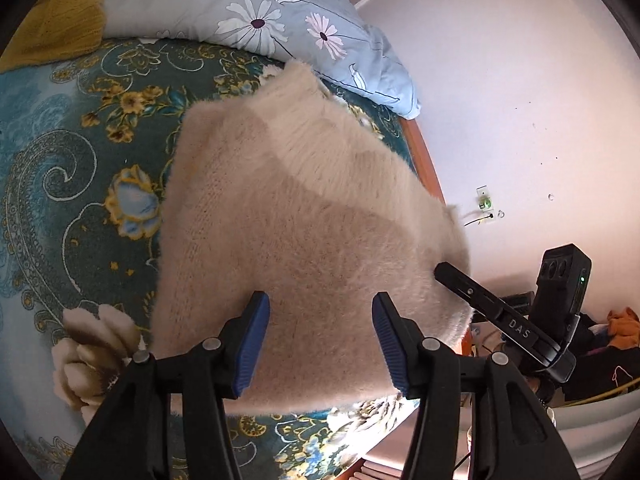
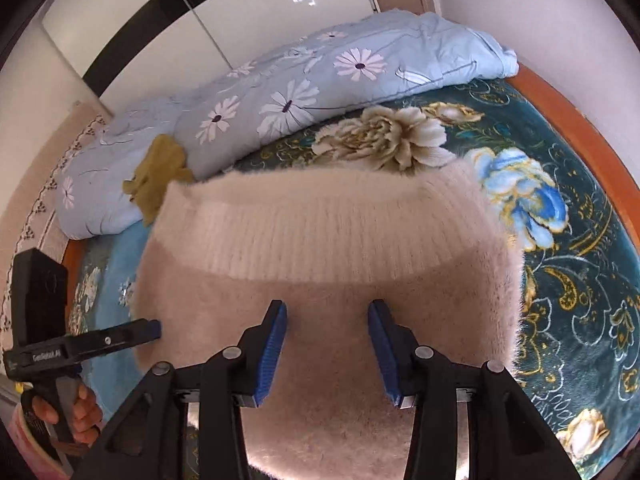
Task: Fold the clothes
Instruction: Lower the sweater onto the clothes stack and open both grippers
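Note:
A fuzzy beige sweater (image 1: 304,240) lies folded on the teal floral bedspread (image 1: 80,168). Its ribbed hem is toward the far side in the right wrist view (image 2: 328,248). My left gripper (image 1: 320,340) is open, its blue-padded fingers (image 1: 252,344) hovering over the sweater's near edge. My right gripper (image 2: 327,350) is open too, above the sweater's near part. The right gripper also shows at the sweater's right edge in the left wrist view (image 1: 500,316). The left gripper shows at the sweater's left edge in the right wrist view (image 2: 92,344), held by a hand.
A light blue daisy-print duvet (image 2: 304,92) lies bunched along the far side of the bed. A mustard-yellow garment (image 2: 158,176) rests against it. The orange wooden bed edge (image 1: 428,176) runs by a white wall. Dark clutter (image 1: 600,344) sits on the floor.

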### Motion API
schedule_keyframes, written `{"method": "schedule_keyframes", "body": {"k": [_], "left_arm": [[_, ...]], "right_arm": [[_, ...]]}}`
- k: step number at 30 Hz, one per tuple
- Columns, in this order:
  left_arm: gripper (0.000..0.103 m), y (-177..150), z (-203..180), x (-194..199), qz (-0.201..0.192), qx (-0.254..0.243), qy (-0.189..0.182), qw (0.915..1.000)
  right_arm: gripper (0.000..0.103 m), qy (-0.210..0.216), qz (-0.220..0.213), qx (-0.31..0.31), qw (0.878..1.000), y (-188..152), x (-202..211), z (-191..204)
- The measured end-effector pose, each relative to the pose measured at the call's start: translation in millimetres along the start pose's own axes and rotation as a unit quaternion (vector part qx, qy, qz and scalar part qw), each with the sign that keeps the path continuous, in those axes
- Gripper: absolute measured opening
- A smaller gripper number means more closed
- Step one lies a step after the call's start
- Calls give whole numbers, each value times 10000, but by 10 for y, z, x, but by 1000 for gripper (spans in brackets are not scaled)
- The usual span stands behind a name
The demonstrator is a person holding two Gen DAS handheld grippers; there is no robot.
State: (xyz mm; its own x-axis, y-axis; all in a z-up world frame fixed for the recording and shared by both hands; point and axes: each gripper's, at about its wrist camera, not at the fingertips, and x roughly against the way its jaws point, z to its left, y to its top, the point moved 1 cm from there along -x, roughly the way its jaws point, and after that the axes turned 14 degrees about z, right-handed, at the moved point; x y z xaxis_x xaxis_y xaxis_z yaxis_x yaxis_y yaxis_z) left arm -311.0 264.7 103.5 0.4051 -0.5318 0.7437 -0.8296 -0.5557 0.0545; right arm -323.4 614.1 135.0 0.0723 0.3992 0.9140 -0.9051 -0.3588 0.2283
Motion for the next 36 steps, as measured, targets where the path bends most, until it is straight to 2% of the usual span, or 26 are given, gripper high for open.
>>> {"method": "schedule_keyframes", "body": {"k": [4, 11, 15, 18, 21, 23, 24, 27, 28, 30, 33, 36], "left_arm": [[54, 64, 113, -31, -39, 222, -306, 9993], [54, 156, 175, -183, 81, 320, -117, 9994], [55, 45, 178, -50, 59, 329, -401, 9986], [57, -118, 101, 122, -44, 36, -300, 9995], [59, -311, 148, 298, -390, -76, -44, 9992], [60, -458, 212, 407, -790, -107, 332, 9963], [61, -502, 240, 446, -973, -147, 626, 9932], [62, -647, 294, 523, -1339, -488, 1759, 9740], [62, -692, 311, 532, -1401, -562, 1940, 9693], [62, -778, 340, 538, -1477, -649, 2151, 9632], [67, -898, 367, 511, -1418, -724, 2235, 9616], [72, -1000, 409, 491, -1394, -847, 2357, 9580]], "right_arm": [[47, 40, 117, -210, 9997, 111, -113, -121], [48, -133, 176, -167, 9996, 209, -236, -74], [49, -218, 134, -238, 9994, 187, -247, -71], [49, -257, 40, -380, 9989, 164, -218, -78], [50, -198, -236, -770, 9966, 120, -165, -100], [50, -156, -480, -1080, 9929, 73, -114, -96], [49, -197, -607, -1158, 9912, 50, -82, -65], [49, -500, -864, -1007, 9899, -4, 37, 141], [50, -529, -954, -926, 9897, -35, 87, 229], [50, -529, -1120, -779, 9892, -162, 182, 421], [50, -539, -1249, -596, 9889, -459, 238, 739], [50, -677, -1144, -401, 9903, -837, 117, 1036]]}}
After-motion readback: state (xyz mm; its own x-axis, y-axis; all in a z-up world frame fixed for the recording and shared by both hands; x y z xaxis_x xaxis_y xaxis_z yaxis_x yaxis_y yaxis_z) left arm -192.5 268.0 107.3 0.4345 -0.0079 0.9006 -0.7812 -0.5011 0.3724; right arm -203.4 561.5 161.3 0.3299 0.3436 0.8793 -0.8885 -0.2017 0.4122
